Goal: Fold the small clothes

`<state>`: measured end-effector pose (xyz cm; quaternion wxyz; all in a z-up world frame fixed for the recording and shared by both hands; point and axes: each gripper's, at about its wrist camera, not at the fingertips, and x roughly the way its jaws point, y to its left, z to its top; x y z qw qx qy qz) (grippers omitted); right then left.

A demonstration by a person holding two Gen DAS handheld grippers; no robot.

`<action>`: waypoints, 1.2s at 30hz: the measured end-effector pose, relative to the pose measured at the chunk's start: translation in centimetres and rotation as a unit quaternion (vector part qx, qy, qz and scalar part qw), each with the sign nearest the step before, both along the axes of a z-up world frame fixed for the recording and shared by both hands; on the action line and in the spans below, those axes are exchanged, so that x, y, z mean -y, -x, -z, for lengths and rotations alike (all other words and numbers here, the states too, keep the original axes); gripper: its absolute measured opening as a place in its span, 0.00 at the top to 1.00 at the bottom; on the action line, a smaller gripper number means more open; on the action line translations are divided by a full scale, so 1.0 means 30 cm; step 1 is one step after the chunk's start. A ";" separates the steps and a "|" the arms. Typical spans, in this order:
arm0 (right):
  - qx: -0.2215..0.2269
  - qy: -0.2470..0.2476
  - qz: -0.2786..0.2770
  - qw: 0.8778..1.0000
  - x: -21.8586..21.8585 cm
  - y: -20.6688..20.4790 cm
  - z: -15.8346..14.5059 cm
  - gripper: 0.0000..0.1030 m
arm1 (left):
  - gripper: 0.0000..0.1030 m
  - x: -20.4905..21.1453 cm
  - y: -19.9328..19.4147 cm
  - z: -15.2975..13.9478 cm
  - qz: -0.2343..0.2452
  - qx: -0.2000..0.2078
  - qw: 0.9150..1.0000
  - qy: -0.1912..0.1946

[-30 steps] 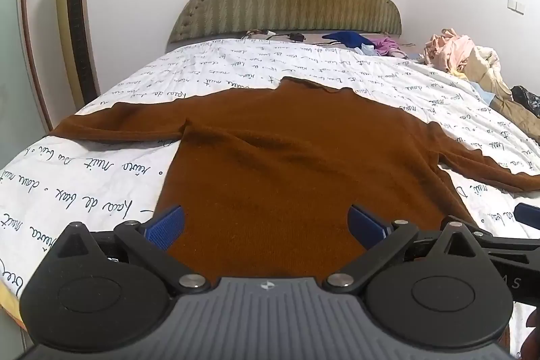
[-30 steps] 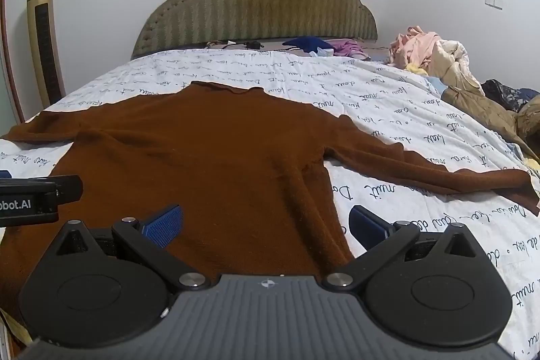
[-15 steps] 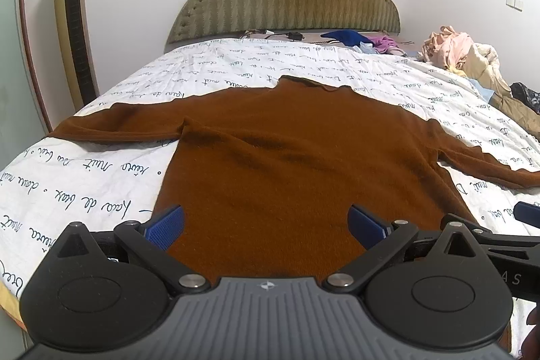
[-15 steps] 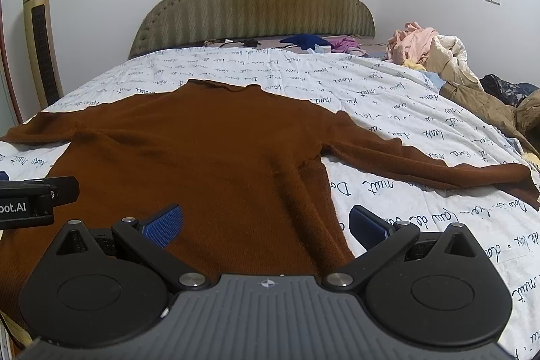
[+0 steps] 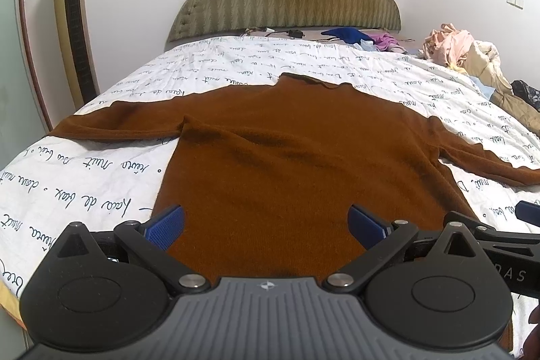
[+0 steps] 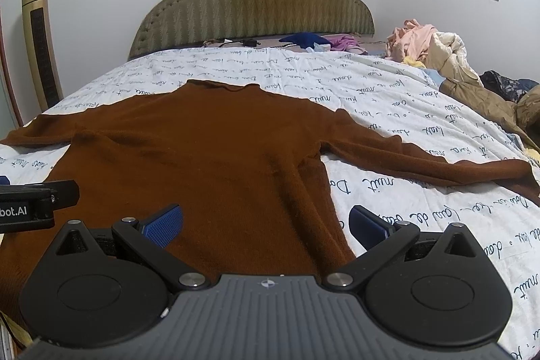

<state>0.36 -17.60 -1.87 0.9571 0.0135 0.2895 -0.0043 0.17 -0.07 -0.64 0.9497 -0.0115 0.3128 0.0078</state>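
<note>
brown sweater lies flat ahead of left gripper and right gripper, both spread wide.

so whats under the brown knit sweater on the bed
The brown knit sweater lies spread flat on a white bedsheet with dark handwriting print. The sheet shows all around it; whatever is beneath the sweater's body is covered.

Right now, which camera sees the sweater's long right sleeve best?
The right wrist view: the brown sweater's right sleeve stretches fully across the quilt to its cuff. The left wrist view cuts that sleeve off at the picture's edge.
</note>
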 end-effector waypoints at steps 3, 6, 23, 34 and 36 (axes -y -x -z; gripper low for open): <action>0.000 -0.002 0.000 1.000 0.002 0.001 0.002 0.00 | 0.00 0.001 0.000 0.000 0.000 0.000 1.000 0.000; 0.000 -0.002 -0.001 1.000 0.001 0.001 0.003 0.00 | 0.00 0.001 0.000 0.000 0.000 0.000 1.000 0.000; -0.003 -0.006 0.000 1.000 -0.005 0.003 0.013 0.00 | 0.00 0.005 -0.003 0.011 0.003 -0.005 1.000 -0.003; -0.002 -0.013 0.003 1.000 0.004 -0.001 0.015 0.00 | 0.00 0.008 -0.013 0.016 0.004 -0.009 1.000 -0.005; -0.002 -0.014 0.004 1.000 0.018 0.000 0.009 0.00 | 0.00 0.010 -0.018 0.015 0.005 -0.010 1.000 -0.006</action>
